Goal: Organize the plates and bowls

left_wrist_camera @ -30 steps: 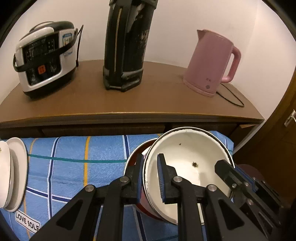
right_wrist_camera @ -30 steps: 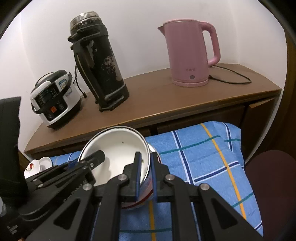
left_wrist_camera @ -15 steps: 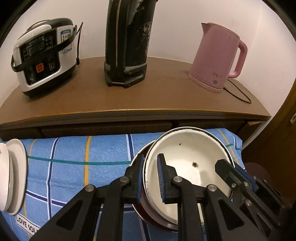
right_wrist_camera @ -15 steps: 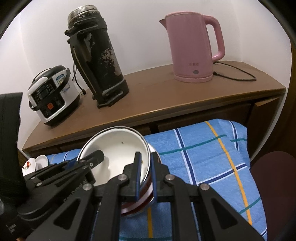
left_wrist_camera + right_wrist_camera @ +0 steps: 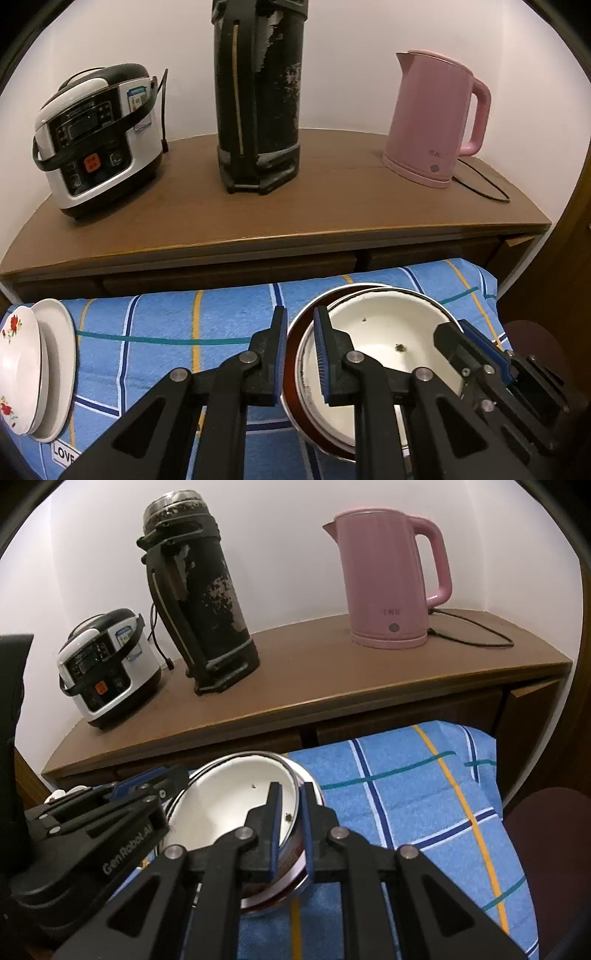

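Together, left gripper [image 5: 298, 354] and right gripper [image 5: 289, 827] pinch opposite rims — nine and three o'clock — of the nested bowls [image 5: 384, 332], steadying them level over the blue cloth [image 5: 177, 325], presumably for stacking near the plates [image 5: 22, 373].

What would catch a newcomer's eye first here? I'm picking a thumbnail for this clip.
Front and centre, a white enamel bowl nested in a red-walled bowl is clamped at opposite rims by the left gripper and right gripper over a blue checked cloth. Behind, a pink kettle stands on the wooden counter, right of a worn black thermos.
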The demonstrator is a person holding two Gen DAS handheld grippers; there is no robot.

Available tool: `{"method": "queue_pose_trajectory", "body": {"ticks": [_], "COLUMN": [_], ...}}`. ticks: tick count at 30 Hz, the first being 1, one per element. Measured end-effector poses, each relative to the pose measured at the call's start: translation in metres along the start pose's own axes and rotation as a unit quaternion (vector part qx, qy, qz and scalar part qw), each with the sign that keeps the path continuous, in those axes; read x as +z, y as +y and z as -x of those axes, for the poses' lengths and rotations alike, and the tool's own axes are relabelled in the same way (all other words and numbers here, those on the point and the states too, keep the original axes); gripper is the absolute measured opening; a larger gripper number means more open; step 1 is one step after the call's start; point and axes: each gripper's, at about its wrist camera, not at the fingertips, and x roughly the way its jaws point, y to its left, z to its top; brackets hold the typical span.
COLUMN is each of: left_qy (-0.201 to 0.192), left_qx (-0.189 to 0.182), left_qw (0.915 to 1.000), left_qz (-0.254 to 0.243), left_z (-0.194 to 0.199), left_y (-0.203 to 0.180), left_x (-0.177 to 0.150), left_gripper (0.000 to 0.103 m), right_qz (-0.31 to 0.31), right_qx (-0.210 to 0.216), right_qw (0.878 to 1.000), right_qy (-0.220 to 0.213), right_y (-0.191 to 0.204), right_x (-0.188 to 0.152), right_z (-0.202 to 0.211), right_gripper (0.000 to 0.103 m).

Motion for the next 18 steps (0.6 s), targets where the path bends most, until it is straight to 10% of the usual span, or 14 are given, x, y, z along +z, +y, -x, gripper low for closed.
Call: {"method": "queue_pose_trajectory", "body": {"ticks": [4,8,12,18], "left_qy": [0.006,0.006,-0.004,-0.024], "left_qx": [0.001,-0.001,0.006,0.015], "left_qw": [1.0000,1.0000,0.9999,0.9994], "left_qz": [0.001,-0.004,-0.013,-0.019], "left_z": [-0.001,0.001,0.008,0.024], "left_y": [0.003,0.001,-0.001,0.001], "left_x": [-0.003,-0.006,-0.009,-0.013], "left_gripper": [0.017,0.021,0.051,0.055], "right_qz": [-0.014,-0.017,-0.021,-0.029], "right_qx": [0.010,-0.009,-0.011,-0.014], "right_qw": [1.000,0.999,0.999,0.999], "right_qy": [-0.008,-0.032,-0.037,-0.034], "right_y": [-0.003,-0.004,-0.005,-0.006], "right_x": [0.000,0.000,-0.001,-0.009], "right_z": [0.007,0.021,0.031,0.038], "right_gripper": [0.014,0.056,0.056,0.056]}}
